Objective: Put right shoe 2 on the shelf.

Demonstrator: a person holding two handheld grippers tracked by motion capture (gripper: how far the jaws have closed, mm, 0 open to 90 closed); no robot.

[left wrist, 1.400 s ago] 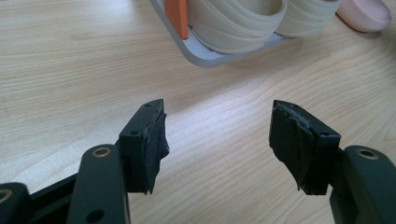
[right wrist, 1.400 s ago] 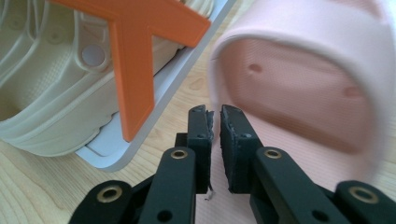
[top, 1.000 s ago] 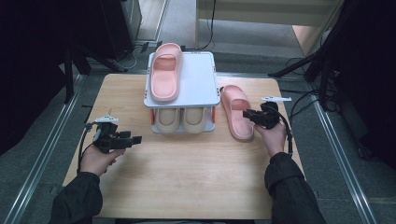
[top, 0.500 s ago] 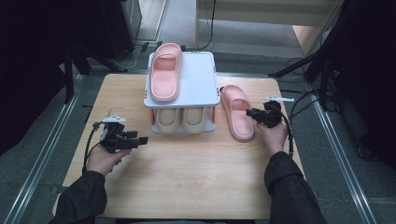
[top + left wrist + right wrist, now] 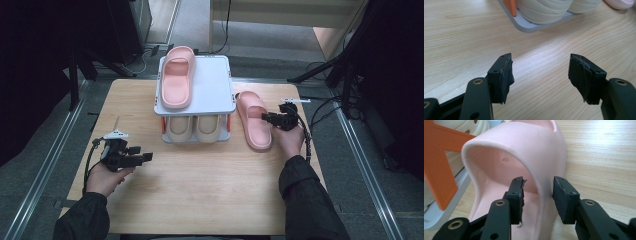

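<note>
The right gripper [image 5: 537,195] straddles the strap wall of a pink slipper [image 5: 524,165], one jaw inside the strap's arch and one outside; its jaws have just been opening, and both pads stand a little off the strap. That slipper [image 5: 253,120] lies flat on the wooden table [image 5: 210,200], just right of a small white shoe rack [image 5: 215,82]. A second pink slipper [image 5: 176,77] rests on the rack's top shelf, and a cream pair [image 5: 196,127] sits on the lower shelf. The left gripper [image 5: 540,75] hovers over bare table near the rack's front left corner, jaws wide apart with nothing between them.
</note>
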